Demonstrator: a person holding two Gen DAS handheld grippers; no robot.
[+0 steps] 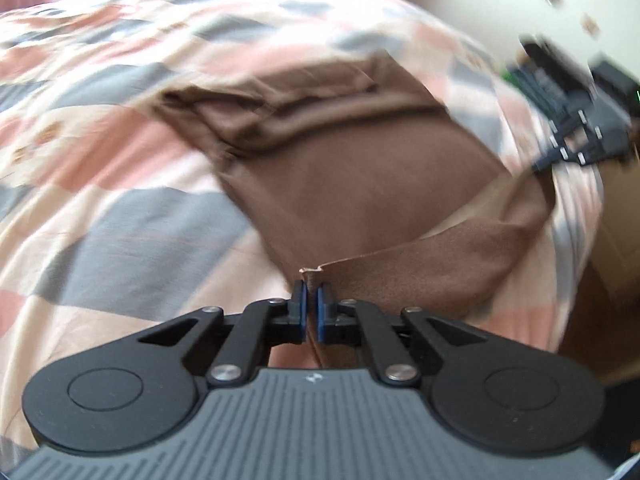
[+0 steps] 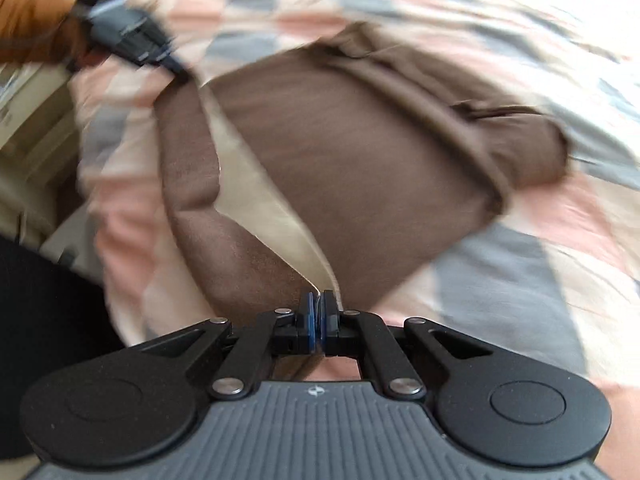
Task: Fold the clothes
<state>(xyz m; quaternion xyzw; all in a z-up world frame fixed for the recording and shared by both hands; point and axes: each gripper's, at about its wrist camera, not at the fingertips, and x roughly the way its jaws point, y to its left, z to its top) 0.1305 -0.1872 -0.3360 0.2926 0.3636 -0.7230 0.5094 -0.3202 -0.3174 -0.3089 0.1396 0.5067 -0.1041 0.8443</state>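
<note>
1. The brown garment (image 1: 360,176) lies on a bed covered by a checked quilt (image 1: 120,208) in pink, grey and cream. Its far part is bunched in folds, and its near edge is lifted toward both cameras.
2. The left claw (image 1: 311,300) is pressed together on a corner of that near edge; cloth shows between its blue pads. The right claw (image 2: 319,314) is likewise clamped on the hem at the garment's other near corner, where a pale inner side (image 2: 256,184) of the fabric shows.
3. Both bites look shallow, at the very tip of each corner. In my judgement, a quick pull could slide the cloth out of one claw and the fold would collapse on that side.
4. Both views are smeared with motion. If the two claws travel at unequal speed or height, the edge between them could twist and land skewed.
5. The bunched far part could stay trapped under any layer laid over it, leaving a lumpy fold.
6. The quilt is soft and loose; dragging the garment low could rumple it and pull the garment off line.
</note>
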